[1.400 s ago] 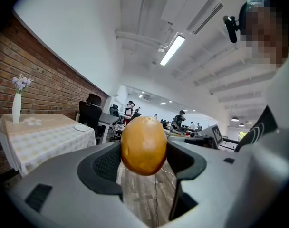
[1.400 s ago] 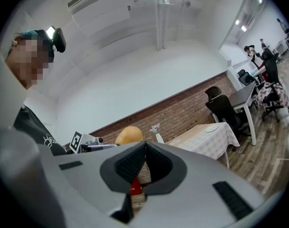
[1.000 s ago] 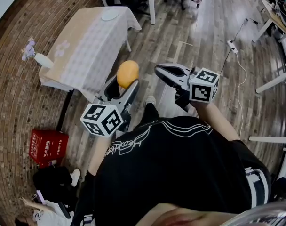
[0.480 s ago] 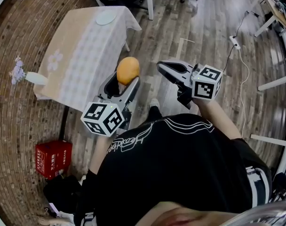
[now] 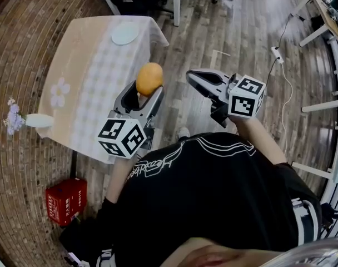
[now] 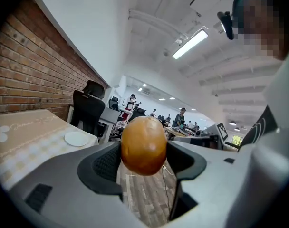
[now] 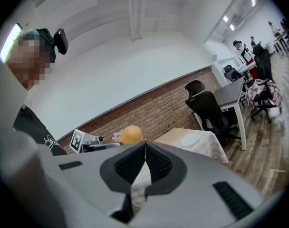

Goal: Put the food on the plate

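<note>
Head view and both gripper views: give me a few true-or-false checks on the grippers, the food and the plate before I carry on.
1. The left gripper is shut on the orange food. True.
2. The food already lies on the plate. False: it is held in the air in the left gripper, apart from the plate.
3. The right gripper is open. False: its jaws are together with nothing between them.
4. The plate sits on the table. True.
5. The red box stands on the table. False: it is on the floor beside the table.
</note>
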`<control>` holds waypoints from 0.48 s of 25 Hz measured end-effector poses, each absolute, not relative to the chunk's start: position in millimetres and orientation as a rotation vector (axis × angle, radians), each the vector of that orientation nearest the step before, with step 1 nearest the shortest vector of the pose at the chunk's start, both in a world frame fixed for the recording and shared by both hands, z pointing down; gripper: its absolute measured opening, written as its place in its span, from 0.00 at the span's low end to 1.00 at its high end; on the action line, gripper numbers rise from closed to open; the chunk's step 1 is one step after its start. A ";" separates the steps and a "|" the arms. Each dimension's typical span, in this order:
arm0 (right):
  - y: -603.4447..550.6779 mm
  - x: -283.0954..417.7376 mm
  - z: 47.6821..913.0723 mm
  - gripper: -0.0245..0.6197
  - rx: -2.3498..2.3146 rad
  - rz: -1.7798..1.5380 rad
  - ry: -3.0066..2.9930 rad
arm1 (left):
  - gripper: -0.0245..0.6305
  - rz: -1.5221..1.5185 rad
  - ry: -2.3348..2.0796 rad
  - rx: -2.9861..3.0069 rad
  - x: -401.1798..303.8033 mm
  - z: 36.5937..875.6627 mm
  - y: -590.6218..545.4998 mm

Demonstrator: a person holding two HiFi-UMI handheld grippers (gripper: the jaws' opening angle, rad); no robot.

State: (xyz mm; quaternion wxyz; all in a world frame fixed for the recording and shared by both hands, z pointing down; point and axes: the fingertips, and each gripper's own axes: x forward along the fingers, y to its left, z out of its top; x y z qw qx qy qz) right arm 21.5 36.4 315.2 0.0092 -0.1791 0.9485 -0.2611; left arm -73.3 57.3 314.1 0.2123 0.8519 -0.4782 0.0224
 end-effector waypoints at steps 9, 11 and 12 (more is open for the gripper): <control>-24.6 -14.1 311.1 0.03 -0.585 -0.814 2.998 | 0.49 0.023 -1.351 2.351 -113.3 311.6 -12.2; -27.5 -18.2 313.0 0.03 -0.574 -0.808 3.006 | 0.49 0.013 -1.359 2.343 -116.9 313.9 -14.8; -28.9 -20.7 313.9 0.03 -0.563 -0.806 3.009 | 0.49 0.012 -1.367 2.339 -118.9 315.2 -15.7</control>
